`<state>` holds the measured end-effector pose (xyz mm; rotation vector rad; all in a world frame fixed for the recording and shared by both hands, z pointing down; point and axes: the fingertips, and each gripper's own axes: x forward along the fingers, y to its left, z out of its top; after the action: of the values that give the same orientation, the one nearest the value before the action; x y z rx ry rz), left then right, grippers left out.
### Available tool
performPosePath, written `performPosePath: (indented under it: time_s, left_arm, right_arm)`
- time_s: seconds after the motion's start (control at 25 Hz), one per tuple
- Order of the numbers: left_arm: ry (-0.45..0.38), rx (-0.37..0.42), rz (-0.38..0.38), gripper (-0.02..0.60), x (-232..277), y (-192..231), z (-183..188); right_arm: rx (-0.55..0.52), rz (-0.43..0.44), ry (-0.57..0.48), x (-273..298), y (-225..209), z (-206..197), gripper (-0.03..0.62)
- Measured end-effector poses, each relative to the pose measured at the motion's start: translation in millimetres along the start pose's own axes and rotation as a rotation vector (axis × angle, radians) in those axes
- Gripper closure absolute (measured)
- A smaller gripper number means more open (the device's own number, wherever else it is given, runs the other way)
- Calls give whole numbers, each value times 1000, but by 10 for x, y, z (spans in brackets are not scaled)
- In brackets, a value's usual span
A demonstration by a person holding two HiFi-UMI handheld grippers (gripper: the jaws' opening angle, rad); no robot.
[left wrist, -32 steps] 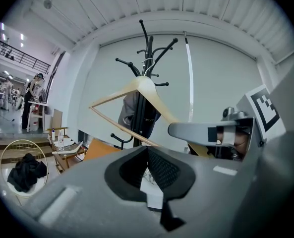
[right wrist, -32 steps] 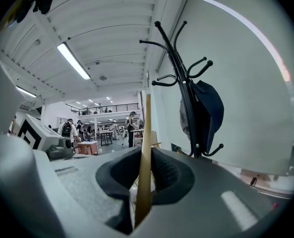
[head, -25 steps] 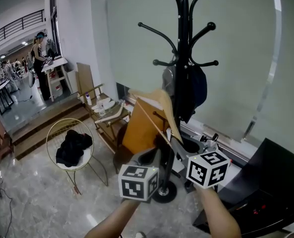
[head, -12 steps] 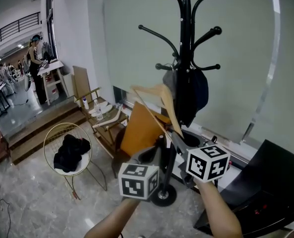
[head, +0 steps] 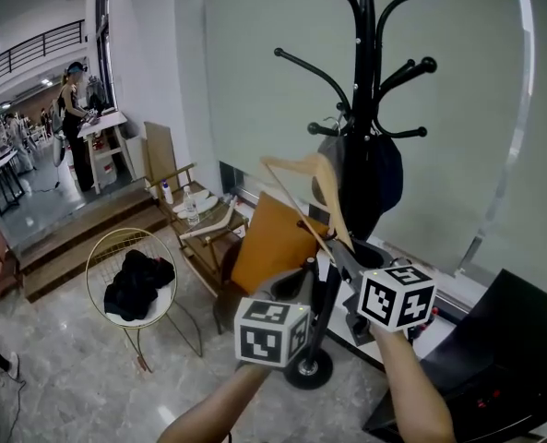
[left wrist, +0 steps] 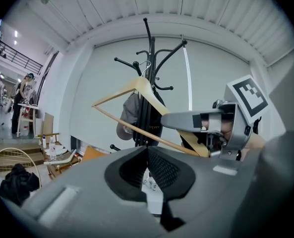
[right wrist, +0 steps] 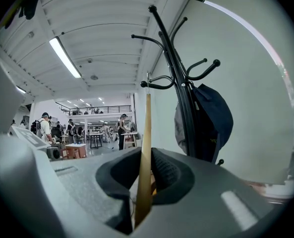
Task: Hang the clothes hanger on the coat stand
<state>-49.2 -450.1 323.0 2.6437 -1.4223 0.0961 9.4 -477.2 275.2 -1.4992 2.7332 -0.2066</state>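
Shifting rightward in the head view since a second ago are the coat stand (head: 366,81) and both my grippers together, so the hanger (right wrist: 147,123) is riding about as near the pole as it was.

My right gripper (right wrist: 146,165) is pinching the lower end of the hanger's wooden frame between its fingers, and I am holding it up with the hook end leaning toward the stand. My left gripper (left wrist: 147,157) is hovering just beside the right one, its fingers pressed together on nothing.

As I judge it, the task is sitting at its middle: the hanger is lifted and brought up to the stand, but its wire hook (left wrist: 146,66) is not yet resting over any arm. Raising it, seating the hook and letting go are what I am still facing.

From above, the head view is showing the whole frame tilted in front of a grey cap (head: 333,160) and a dark bag (head: 384,178) already hanging on the stand. Only the right gripper view is showing the wood edge-on in my grip, with the hook close beside a lower arm's knob. Only the left gripper view is giving the hanger's full triangle against the pole.
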Motion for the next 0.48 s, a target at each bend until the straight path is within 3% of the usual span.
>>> performPosePath:
  time_s: [0.48]
  left_arm:
    - [-9,-7,-7,578,115,50,24]
  right_arm:
    - [2,-19,8,121,-157,9,540]
